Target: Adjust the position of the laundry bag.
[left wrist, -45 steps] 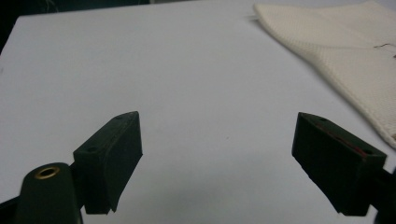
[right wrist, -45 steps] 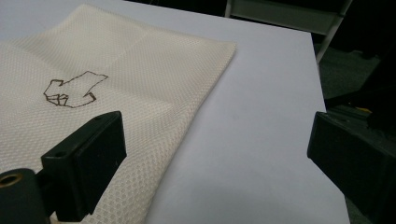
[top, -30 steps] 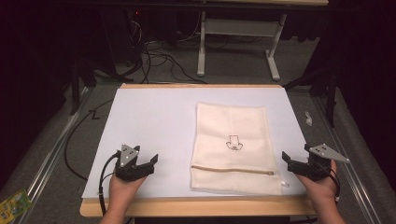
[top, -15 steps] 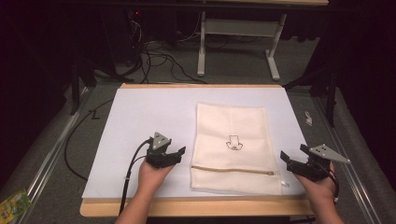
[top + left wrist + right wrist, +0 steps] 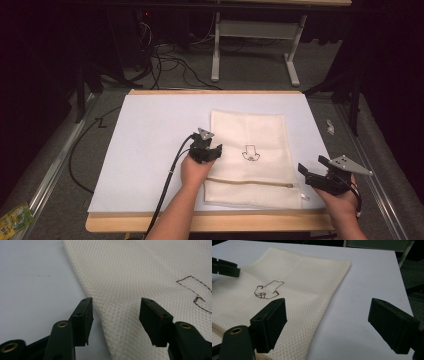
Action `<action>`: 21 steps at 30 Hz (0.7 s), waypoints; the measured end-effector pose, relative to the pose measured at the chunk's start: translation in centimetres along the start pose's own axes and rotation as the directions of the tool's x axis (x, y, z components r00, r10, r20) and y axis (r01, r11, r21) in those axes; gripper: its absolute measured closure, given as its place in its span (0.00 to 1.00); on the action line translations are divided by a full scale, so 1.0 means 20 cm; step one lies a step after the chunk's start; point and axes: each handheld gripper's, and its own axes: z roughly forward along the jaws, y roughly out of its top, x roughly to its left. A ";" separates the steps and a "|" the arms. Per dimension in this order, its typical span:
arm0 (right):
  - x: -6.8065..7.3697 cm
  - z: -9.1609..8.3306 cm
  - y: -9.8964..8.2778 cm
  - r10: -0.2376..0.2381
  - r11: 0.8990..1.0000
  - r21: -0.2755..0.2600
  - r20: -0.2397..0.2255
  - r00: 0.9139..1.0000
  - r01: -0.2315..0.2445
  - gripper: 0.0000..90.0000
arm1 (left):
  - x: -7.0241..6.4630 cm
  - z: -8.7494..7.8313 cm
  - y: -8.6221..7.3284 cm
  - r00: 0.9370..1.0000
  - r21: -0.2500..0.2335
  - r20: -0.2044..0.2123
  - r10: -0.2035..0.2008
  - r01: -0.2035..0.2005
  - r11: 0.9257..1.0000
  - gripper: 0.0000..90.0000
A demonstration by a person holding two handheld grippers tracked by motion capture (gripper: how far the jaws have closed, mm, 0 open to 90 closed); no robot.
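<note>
The left gripper [image 5: 212, 150] sits at the left edge of the cream mesh zip bag [image 5: 252, 160], which lies flat on the white sheet [image 5: 150, 145]. Its jaws have just been closing, yet in the left gripper view they stand apart, straddling that bag edge [image 5: 120, 315] without pressing it. The right gripper [image 5: 306, 172] hovers just beside the bag's right edge near the zip, jaws wide and empty, one over the mesh [image 5: 294, 315].
</note>
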 end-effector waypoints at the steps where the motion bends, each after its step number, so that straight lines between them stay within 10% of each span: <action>1: 0.00 0.00 0.00 0.001 1.000 0.002 0.000 1.000 -0.001 0.17 | -0.01 0.01 0.00 1.000 0.015 -0.001 0.009 -0.009 1.000 0.56; 5: 0.00 0.00 0.00 0.005 1.000 0.009 -0.005 1.000 -0.005 0.19 | -0.03 0.00 -0.03 0.999 0.017 -0.033 0.032 -0.031 0.999 0.96; 15: -0.01 0.00 -0.01 0.021 1.000 0.017 -0.015 1.000 -0.021 0.21 | 0.15 -0.09 -0.06 0.993 0.009 -0.119 -0.011 0.012 1.000 0.97; 21: 0.02 0.02 -0.02 0.001 1.000 0.030 -0.041 0.999 0.000 0.23 | 0.25 -0.11 -0.09 0.995 -0.018 -0.103 -0.007 0.005 1.000 0.89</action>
